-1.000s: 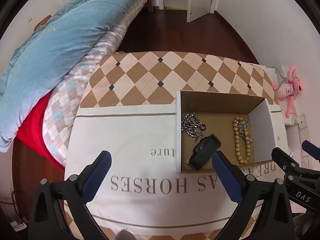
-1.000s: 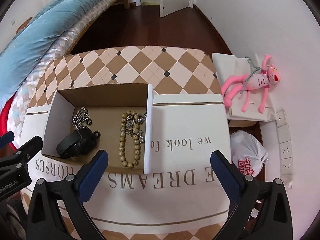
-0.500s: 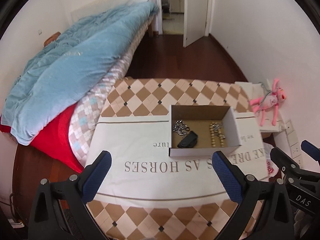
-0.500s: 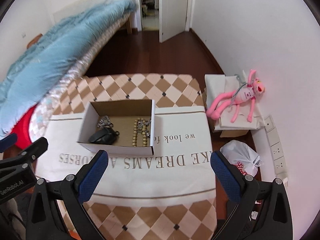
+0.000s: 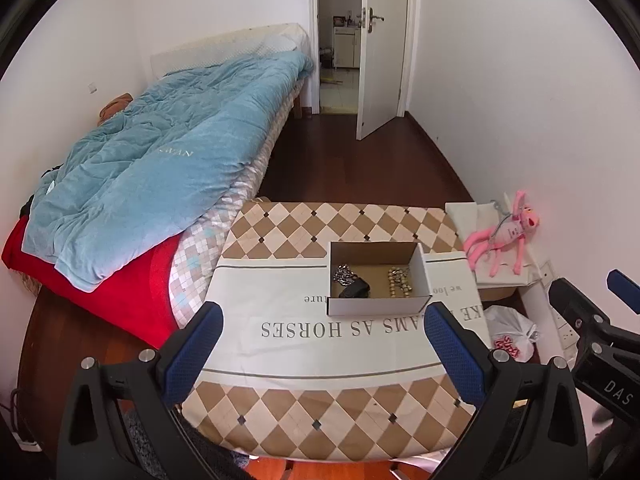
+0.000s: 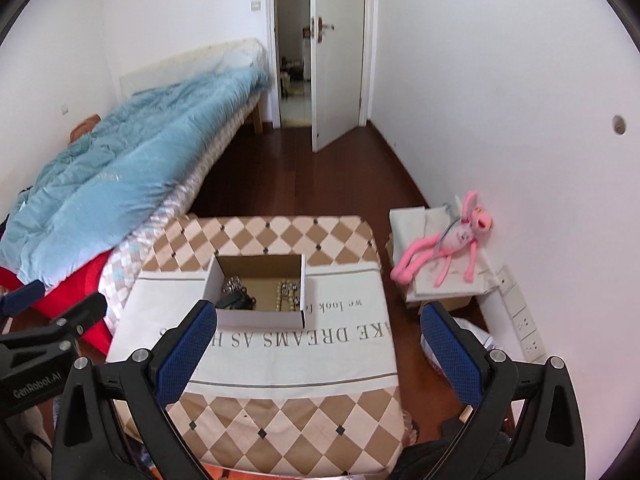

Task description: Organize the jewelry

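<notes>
The left gripper (image 5: 322,334) holds its blue-padded fingers (image 5: 194,350) spread wide with nothing between them, raised well back from the table (image 5: 280,232), which is covered in a tan-and-cream diamond-patterned cloth with a white printed band. The right gripper (image 6: 318,334) is the same: blue-padded fingers (image 6: 188,344) set far apart, gripping nothing, held above the near part of the table.

Ahead of the left gripper's fingers and a little toward its right finger sits the open white cardboard box with a brown inside (image 5: 376,306), resting on the white band. In it lie a silver chain (image 5: 346,274) at the far left, a black watch-like piece (image 5: 355,291) just in front of the chain, and a string of pale wooden beads (image 5: 398,284) toward the box's right wall. From the right wrist view the box (image 6: 260,318) lies ahead of that gripper's left finger, its near wall just beyond the fingertip.

Further out, left of both pairs of fingers, a bed with a light blue quilt (image 5: 160,172) over a red blanket (image 5: 132,292) runs along the wall. To the right, a pink plush toy (image 6: 448,240) lies on white folded material by the wall, and a white plastic bag with red print (image 5: 512,338) rests on the dark wood floor (image 5: 352,168). Far ahead a white door (image 5: 382,48) stands open.
</notes>
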Demonstrator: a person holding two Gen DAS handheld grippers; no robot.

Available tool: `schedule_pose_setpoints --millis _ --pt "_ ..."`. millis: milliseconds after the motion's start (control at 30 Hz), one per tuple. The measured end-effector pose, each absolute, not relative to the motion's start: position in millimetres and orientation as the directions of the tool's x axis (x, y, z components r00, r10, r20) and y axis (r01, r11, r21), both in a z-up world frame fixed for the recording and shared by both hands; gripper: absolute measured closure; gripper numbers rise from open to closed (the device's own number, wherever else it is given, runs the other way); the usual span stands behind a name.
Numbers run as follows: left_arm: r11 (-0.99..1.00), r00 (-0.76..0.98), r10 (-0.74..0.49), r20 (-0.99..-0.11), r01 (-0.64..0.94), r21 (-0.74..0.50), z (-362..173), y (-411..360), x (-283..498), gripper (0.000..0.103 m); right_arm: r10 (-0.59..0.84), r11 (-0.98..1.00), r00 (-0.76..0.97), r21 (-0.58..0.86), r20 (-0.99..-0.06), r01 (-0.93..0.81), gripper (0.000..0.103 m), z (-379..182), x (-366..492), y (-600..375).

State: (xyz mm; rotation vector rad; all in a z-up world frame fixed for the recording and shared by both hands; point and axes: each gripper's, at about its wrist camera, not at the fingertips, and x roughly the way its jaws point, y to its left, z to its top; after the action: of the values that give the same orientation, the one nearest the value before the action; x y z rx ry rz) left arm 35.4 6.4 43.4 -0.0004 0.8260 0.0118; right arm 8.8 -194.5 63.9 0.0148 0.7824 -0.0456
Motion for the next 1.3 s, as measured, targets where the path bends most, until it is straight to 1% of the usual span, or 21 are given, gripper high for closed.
schedule_pose_setpoints --millis 200,367,467,600,767,1033,1300 --pt "1.000 0.697 0.014 -0.717 -0.022 -0.001 64 8 15 0.000 -0.033 0.999 0.730 -0.006 -0.683 0.039 0.000 89 -15 -191" --pt "1.000 0.701 0.014 -0.713 -0.020 -0.001 69 7 8 0.000 -0.015 1.000 0.735 0.008 -0.678 0.028 0.000 98 -25 -190" --pt "1.000 0.692 0.014 -0.722 -0.025 -0.005 68 7 9 0.000 -0.003 0.999 0.728 0.022 -0.686 0.025 0.000 98 -26 -190" --pt "1.000 0.647 0.006 -0.762 -0.024 -0.012 58 5 24 0.000 0.000 0.999 0.709 0.029 -0.706 0.030 0.000 93 -18 -191" --pt "0.999 0.614 0.033 -0.789 -0.037 0.013 45 2 46 0.000 0.002 0.999 0.669 0.032 -0.743 0.033 0.000 77 9 -190" --pt "0.998 0.506 0.061 -0.861 -0.049 0.041 4 6 99 0.000 0.004 0.999 0.574 0.033 -0.819 0.039 0.000 30 72 -190" --pt "0.996 0.429 0.083 -0.900 -0.051 0.068 -32 11 135 0.000 -0.008 0.999 0.496 0.013 -0.868 0.040 0.000 -6 116 -188"
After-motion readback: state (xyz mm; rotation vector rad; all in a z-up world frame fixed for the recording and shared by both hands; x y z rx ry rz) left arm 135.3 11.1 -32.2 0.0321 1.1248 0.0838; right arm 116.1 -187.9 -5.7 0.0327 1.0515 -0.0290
